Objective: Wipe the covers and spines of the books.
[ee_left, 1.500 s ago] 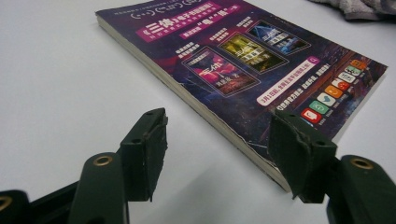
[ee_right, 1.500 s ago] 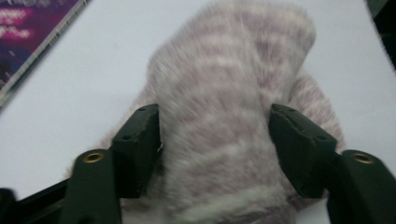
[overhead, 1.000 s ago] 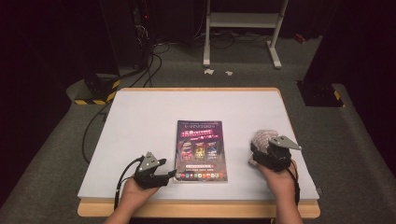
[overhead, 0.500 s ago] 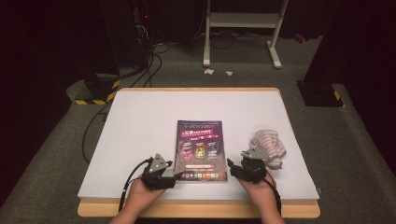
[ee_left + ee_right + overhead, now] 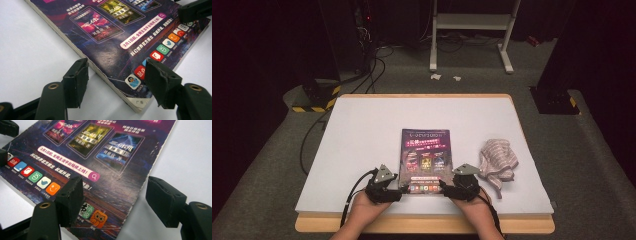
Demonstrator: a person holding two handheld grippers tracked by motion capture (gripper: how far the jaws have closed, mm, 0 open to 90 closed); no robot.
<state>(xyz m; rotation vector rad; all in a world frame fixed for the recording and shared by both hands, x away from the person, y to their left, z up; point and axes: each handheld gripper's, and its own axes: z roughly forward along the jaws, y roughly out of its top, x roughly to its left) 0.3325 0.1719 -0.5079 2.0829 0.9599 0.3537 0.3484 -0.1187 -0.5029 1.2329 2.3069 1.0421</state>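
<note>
Both grippers are lining up on the magazine lying flat mid-table, left gripper at its seven o'clock corner, right gripper at five o'clock, jaws wide open astride the edges, so next comes closing on both corners.

Left gripper and right gripper sit low (jaws parted), facing inward
</note>
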